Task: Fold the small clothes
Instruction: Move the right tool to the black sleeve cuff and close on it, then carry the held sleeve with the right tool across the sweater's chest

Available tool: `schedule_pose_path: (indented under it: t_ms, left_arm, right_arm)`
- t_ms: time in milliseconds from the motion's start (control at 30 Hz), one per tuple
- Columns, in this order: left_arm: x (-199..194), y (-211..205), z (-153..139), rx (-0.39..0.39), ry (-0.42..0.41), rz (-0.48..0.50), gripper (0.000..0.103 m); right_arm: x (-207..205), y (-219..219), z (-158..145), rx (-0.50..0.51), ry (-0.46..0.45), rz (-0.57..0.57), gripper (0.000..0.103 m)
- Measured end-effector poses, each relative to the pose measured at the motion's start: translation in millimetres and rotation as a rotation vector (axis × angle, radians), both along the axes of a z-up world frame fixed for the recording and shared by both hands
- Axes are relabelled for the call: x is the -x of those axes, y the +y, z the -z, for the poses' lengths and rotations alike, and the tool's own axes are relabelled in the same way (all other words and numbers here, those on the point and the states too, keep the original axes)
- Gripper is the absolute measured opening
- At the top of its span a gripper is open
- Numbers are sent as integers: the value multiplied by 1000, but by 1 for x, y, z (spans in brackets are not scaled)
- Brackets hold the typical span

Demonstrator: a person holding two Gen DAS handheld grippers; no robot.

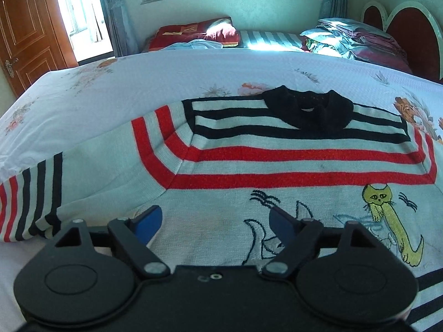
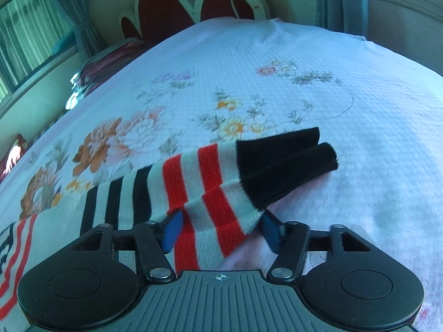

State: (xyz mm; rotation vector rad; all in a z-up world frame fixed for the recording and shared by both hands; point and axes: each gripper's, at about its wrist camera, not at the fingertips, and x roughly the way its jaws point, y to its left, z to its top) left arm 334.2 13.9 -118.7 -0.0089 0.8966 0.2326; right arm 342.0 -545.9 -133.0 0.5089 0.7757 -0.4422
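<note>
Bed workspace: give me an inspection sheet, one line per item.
Surface: floral bedspread, flat.
Job's things: striped sweater spread face up, black collar far side; its sleeve stretched out, black cuff at the end.
Clutter: folded bedding, red pillow on the far bed.
Grippers: left claw open over the sweater's lower body; right claw astride the sleeve, grip unclear.
Cables: nothing seen.
Surroundings: window, curtains, wooden door, headboard.

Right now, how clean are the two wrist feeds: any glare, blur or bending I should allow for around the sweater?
Left wrist view: sharp on the sweater; sunlight blows out the doorway and the far bedding; the fisheye bows the bed edge. Right wrist view: the sleeve and black cuff look slightly smeared, the bedspread bulges like a dome, with an overall bluish cast.
</note>
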Motion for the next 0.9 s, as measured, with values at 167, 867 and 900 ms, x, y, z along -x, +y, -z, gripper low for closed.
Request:
schedule_pose_path:
  t_ms: [167, 867, 900]
  left_arm:
    - [-1, 2, -2, 23, -11, 15, 68]
    - [37, 79, -33, 99, -109, -19, 71]
    - [37, 81, -33, 114, -108, -21, 75]
  right_arm:
    - [3, -5, -7, -5, -59, 23, 13]
    - [-8, 331, -65, -80, -240, -720, 6]
    - [-10, 345, -58, -95, -214, -748, 6]
